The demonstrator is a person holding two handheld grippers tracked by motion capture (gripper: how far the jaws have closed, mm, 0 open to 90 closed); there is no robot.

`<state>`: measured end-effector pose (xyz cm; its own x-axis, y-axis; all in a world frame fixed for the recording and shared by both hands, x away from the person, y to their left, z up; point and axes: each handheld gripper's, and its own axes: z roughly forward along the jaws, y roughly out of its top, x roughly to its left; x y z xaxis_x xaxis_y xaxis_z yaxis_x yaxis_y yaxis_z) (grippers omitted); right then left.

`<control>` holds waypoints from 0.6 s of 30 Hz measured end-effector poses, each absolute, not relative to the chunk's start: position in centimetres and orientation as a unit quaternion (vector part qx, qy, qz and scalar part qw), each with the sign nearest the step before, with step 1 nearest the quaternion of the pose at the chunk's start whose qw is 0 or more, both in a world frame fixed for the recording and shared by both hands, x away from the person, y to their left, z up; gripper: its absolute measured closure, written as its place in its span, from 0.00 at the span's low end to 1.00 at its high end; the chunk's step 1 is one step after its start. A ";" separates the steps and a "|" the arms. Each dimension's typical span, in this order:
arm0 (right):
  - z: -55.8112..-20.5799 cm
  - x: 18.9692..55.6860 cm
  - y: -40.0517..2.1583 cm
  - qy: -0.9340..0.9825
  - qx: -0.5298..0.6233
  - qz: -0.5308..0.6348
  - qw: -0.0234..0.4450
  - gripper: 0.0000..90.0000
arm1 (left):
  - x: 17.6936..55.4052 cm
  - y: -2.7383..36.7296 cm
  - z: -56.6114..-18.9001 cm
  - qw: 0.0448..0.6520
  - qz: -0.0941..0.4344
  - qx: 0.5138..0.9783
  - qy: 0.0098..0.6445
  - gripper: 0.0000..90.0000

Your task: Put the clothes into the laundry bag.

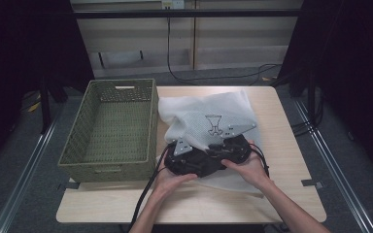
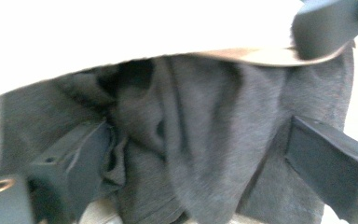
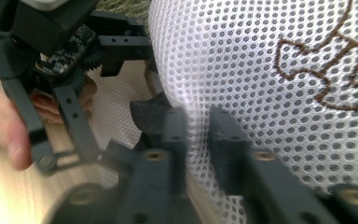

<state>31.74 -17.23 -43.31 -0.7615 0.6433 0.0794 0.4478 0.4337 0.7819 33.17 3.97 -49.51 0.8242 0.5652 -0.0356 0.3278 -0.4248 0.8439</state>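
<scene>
High view: a white mesh laundry bag with a brown embroidered emblem [image 1: 209,119] lies spread over the middle and far part of the light wooden desk [image 1: 286,160], just right of an olive-green woven basket with cut-out handles [image 1: 114,128] that stands on the desk's left half. Both of the person's hands meet at the bag's near edge, each holding a black gripper. The left gripper [image 1: 187,158] and the right gripper [image 1: 230,148] sit close together there, each topped by a grey three-cornered plate, with black cables trailing back toward the desk's front edge.

Left gripper view: the left gripper [image 2: 196,154] has its jaws spread wide, one on either side of a crumpled dark grey cloth [image 2: 191,140] that lies under the lifted white edge of the bag [image 2: 121,32]. The cloth bulges between them; whether the pads press on it cannot be told.

Right gripper view: the right gripper [image 3: 196,135] has its jaws nearly together, pinching a fold of the white mesh [image 3: 242,60] at the bag's edge, with the brown emblem up and to the right. The left gripper's black linkage [image 3: 70,70] and the hand holding it show at the left.
</scene>
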 end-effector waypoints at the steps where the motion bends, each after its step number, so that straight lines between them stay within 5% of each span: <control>1: -43.3 31.7 -17.2 0.839 0.325 0.420 0.120 0.96 | 33.2 3.8 -49.6 0.467 0.121 0.833 0.270 0.06; 6: -42.6 31.3 -17.6 0.828 0.329 0.446 0.092 0.98 | 32.9 3.0 -50.1 0.433 0.154 0.848 0.263 0.08; 11: -41.7 30.8 -18.2 0.811 0.328 0.480 0.061 1.00 | 33.0 2.4 -50.5 0.429 0.190 0.834 0.289 0.35; 15: -41.5 30.7 -18.5 0.810 0.330 0.481 0.060 1.00 | 33.5 2.9 -50.1 0.455 0.183 0.815 0.309 0.68; 18: -41.5 30.8 -18.6 0.807 0.333 0.484 0.057 1.00 | 33.7 3.0 -49.6 0.469 0.175 0.805 0.318 0.76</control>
